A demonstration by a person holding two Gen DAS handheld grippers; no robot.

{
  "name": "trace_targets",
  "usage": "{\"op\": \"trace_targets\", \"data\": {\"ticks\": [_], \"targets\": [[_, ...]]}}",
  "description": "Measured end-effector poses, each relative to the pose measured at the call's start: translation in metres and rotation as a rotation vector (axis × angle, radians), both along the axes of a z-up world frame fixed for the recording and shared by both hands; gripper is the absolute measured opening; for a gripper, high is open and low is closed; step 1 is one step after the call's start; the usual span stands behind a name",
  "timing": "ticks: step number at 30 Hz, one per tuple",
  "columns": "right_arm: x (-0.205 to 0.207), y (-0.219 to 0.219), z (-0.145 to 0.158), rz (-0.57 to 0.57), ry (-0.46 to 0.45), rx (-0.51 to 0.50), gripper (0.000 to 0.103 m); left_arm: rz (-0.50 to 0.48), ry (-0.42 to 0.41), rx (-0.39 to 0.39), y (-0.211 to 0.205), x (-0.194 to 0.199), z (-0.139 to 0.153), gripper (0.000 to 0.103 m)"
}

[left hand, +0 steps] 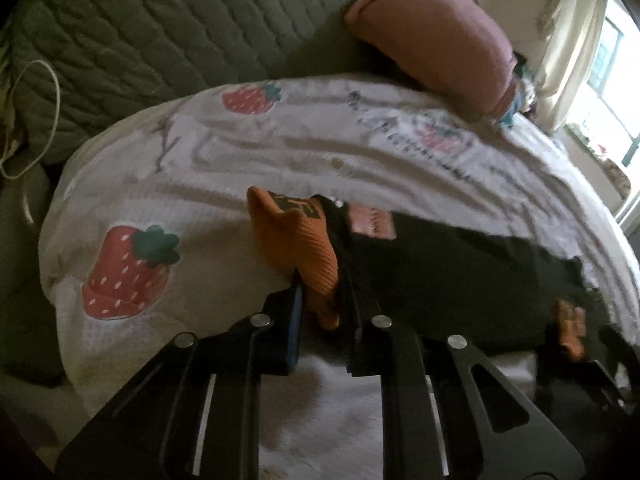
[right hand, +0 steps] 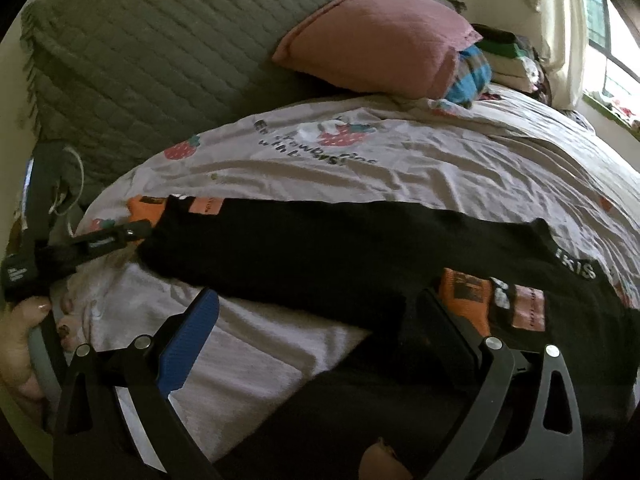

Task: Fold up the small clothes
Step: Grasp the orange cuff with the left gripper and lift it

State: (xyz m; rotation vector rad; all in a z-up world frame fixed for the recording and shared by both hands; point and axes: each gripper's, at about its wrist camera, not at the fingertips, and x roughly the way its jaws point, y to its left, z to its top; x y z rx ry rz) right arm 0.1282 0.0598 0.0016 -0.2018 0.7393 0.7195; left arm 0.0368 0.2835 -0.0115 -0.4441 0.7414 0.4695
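Observation:
A small black garment (right hand: 328, 248) with orange cuffs and pink patches lies stretched across the strawberry-print sheet (right hand: 400, 168). In the left wrist view my left gripper (left hand: 320, 304) is shut on its orange cuff (left hand: 296, 240), with the black cloth (left hand: 460, 276) trailing right. The left gripper also shows at the left of the right wrist view (right hand: 120, 236). My right gripper (right hand: 320, 320) is open, its blue pad (right hand: 192, 336) on the left and its dark finger (right hand: 444, 328) beside the other orange cuff (right hand: 464, 296), with black cloth lying between the jaws.
A green quilted headboard cushion (right hand: 160, 48) and a pink pillow (right hand: 380, 36) lie at the far side of the bed. A blue striped cloth (right hand: 472, 76) and stacked clothes (right hand: 508, 56) sit by the window. A white cable (left hand: 36, 112) hangs at the left.

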Motion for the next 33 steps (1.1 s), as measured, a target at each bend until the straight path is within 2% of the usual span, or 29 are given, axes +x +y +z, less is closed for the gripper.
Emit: {"op": "trace_targets", "data": {"ticks": [10,18,23,33], "targets": [[0.010,-0.073,0.021,-0.141,-0.005,0.103,0.099,-0.098,-0.115,-0.016,-0.040,0.005,0.053,0.008],[0.010,-0.141,0.035,-0.258,-0.011,0.181,0.098,-0.190,-0.160,0.008,-0.084,0.017,0.084,0.008],[0.009,-0.184,0.038,-0.326,-0.012,0.221,0.099,-0.244,-0.168,0.020,-0.111,0.027,0.094,0.008],[0.007,-0.239,0.035,-0.406,-0.028,0.242,0.098,-0.335,-0.166,0.041,-0.158,0.048,0.105,0.008]]}}
